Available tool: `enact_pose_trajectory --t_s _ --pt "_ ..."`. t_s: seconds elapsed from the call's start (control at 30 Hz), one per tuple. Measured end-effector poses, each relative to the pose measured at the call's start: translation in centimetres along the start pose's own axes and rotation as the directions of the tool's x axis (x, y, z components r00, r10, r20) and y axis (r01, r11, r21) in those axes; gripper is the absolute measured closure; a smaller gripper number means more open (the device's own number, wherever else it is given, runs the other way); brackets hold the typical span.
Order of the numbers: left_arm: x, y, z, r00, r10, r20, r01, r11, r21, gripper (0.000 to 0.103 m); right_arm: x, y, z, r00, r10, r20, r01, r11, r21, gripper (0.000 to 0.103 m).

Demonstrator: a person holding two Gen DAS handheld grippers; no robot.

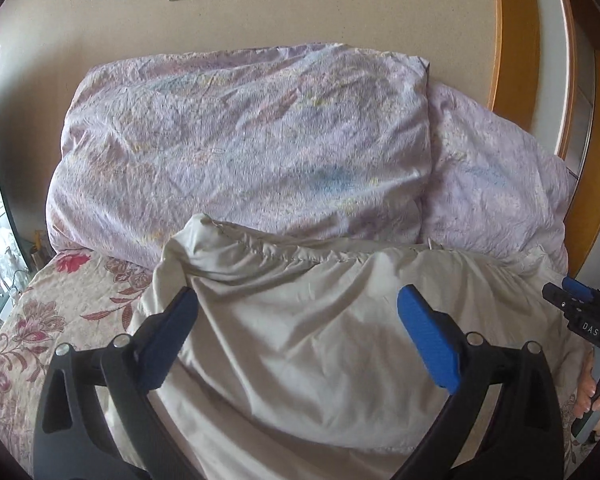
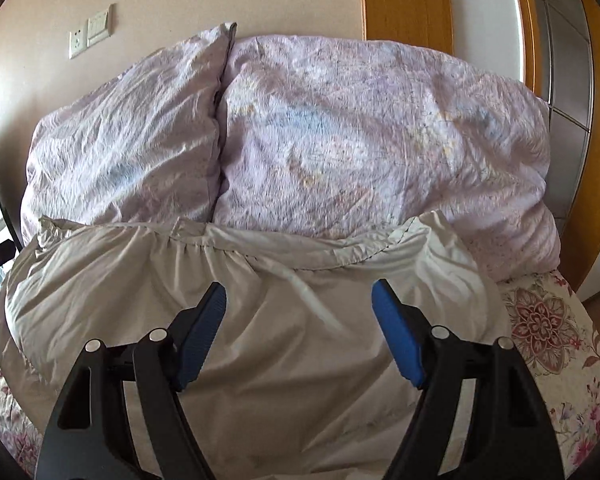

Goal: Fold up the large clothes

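Grey garment (image 2: 260,320) lying bunched on floral bed (image 2: 548,320), touching pillows (image 1: 240,140) at wall, both grippers' jaws gaping open, left gripper (image 1: 298,344), right gripper (image 2: 299,336).

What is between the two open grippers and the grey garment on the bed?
Nothing visible. The left gripper and the right gripper are both open directly over the garment, with only air between. The pillows lie behind it, not in the way.

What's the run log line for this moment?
left gripper open | right gripper open | grey garment on bed, unheld | quilt behind
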State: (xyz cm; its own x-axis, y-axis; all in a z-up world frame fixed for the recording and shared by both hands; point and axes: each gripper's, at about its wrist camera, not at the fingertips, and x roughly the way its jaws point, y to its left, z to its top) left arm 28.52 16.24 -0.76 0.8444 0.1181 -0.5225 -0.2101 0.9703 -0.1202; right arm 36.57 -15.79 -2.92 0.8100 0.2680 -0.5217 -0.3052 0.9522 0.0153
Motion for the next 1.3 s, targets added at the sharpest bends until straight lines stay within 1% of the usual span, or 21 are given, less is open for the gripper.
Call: enact_pose_trajectory --t_s 0.03,0.07,0.13,0.2,0.23,0.27,0.33,0.37,0.43,0.57,0.7,0.8,0.9,1.03,1.1,1.23,1.27,1.3 --pt "0.6 -0.2 0.0 1.0 0.011 -0.01 -0.01 1.0 0.008 0.003 0.4 0.3 0.0 1.0 -0.019 -0.007 0.019 1.0 -0.008 0.026" --pt "1.3 -0.4 -0.1 0.999 0.037 -0.018 -0.036 0.999 0.024 0.003 1.0 0.4 0.0 0.999 -0.045 -0.02 0.045 0.999 -0.01 0.026" --pt "2.9 -0.9 -0.1 0.994 0.105 -0.03 -0.103 0.993 0.064 0.003 2.8 0.5 0.0 0.995 -0.072 -0.076 0.072 0.997 -0.002 0.026" --pt "4.5 -0.9 -0.2 0.986 0.156 -0.058 -0.152 0.986 0.075 0.003 4.9 0.6 -0.4 0.984 -0.103 -0.149 0.104 0.995 -0.002 0.026" --pt "5.4 -0.7 -0.3 0.984 0.161 -0.081 -0.156 0.986 0.066 0.003 6.0 0.6 -0.6 0.976 -0.115 -0.184 0.117 0.993 -0.002 0.024" --pt "6.2 -0.5 -0.4 0.981 0.159 -0.109 -0.155 0.987 0.052 0.003 6.8 0.5 -0.8 0.973 -0.12 -0.199 0.121 0.993 -0.006 0.02" --pt "7.7 0.1 -0.7 0.974 0.169 -0.15 -0.167 0.986 0.027 0.002 7.8 0.4 -1.1 0.971 -0.129 -0.202 0.131 0.991 -0.005 0.017" --pt "8.3 0.3 -0.9 0.974 0.168 -0.155 -0.167 0.986 0.017 0.002 8.1 0.4 -1.2 0.971 -0.133 -0.2 0.135 0.991 -0.003 0.016" --pt "8.8 0.6 -1.0 0.972 0.178 -0.152 -0.179 0.984 0.007 0.002 8.7 0.3 -1.5 0.97 -0.137 -0.201 0.14 0.99 0.002 0.014" --pt "9.6 0.2 -1.7 0.969 0.208 -0.134 -0.206 0.978 0.03 0.002 9.4 0.1 -2.1 0.971 -0.131 -0.199 0.138 0.99 0.019 0.012" --pt "10.4 0.4 -2.0 0.97 0.204 -0.132 -0.202 0.979 0.026 0.002 9.7 0.0 -2.5 0.974 -0.113 -0.196 0.122 0.992 0.037 0.01" --pt "11.1 0.4 -2.1 0.969 0.201 -0.144 -0.199 0.98 0.027 0.002 9.9 -0.1 -2.9 0.974 -0.105 -0.2 0.117 0.992 0.046 0.01" --pt "11.7 0.5 -2.2 0.966 0.195 -0.172 -0.193 0.981 0.028 0.002 10.3 -0.2 -3.1 0.971 -0.1 -0.218 0.113 0.992 0.049 0.01" --pt "12.7 0.3 -2.2 0.954 0.216 -0.208 -0.21 0.976 0.051 0.002 11.6 -0.5 -3.1 0.962 -0.091 -0.257 0.106 0.993 0.044 0.008" --pt "13.0 0.3 -2.2 0.95 0.225 -0.218 -0.217 0.974 0.06 0.002 12.0 -0.4 -3.1 0.955 -0.103 -0.277 0.116 0.993 0.029 0.008" --pt "12.2 0.4 -2.1 0.947 0.225 -0.228 -0.215 0.974 0.072 0.002 12.1 -0.1 -2.4 0.936 -0.13 -0.326 0.14 0.99 0.006 0.007" --pt "11.5 0.5 -2.0 0.949 0.222 -0.226 -0.21 0.975 0.077 0.002 11.5 0.0 -2.0 0.939 -0.133 -0.318 0.143 0.99 0.009 0.008" --pt "10.7 0.7 -1.8 0.954 0.209 -0.215 -0.196 0.977 0.079 0.002 10.4 -0.3 -1.6 0.951 -0.13 -0.28 0.14 0.99 0.018 0.008"
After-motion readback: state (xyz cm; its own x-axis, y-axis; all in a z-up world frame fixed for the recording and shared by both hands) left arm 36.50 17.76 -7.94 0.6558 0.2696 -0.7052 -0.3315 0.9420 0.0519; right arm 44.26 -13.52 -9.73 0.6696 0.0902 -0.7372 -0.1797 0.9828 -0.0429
